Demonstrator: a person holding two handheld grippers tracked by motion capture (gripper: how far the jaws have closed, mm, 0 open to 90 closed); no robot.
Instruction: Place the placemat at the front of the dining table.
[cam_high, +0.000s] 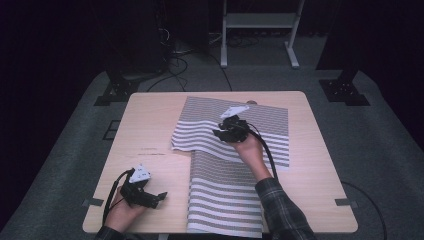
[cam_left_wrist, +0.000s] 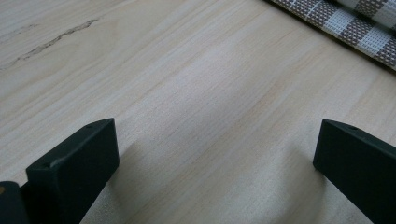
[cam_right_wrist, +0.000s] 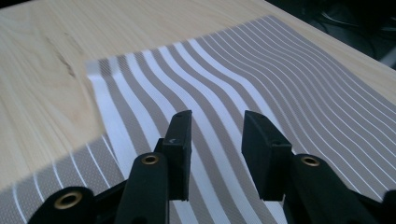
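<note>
One light wooden table (cam_high: 150, 125) carries one grey-and-white striped cloth (cam_high: 260, 125), laid in an L: a wide part across the table's far middle and a narrower strip running to the near edge, where its end is cut off by the frame. Two hand-held grippers are present. The left gripper (cam_high: 150, 196), held by the left hand (cam_high: 122, 210), sits over bare wood near the table's near-left corner, just left of the cloth's strip; its jaws are spread wide with nothing between them. The right gripper (cam_high: 227, 131), held by the right hand (cam_high: 250, 150) in a plaid sleeve (cam_high: 282, 207), is over the cloth's wide part; its jaws stand parted with only striped fabric seen beyond them, and whether they touch the cloth cannot be told. The left gripper view adds the cloth's woven edge; the right gripper view shows a folded layer. Beyond the table, a white frame (cam_high: 260, 30) and cables are dim.
</note>
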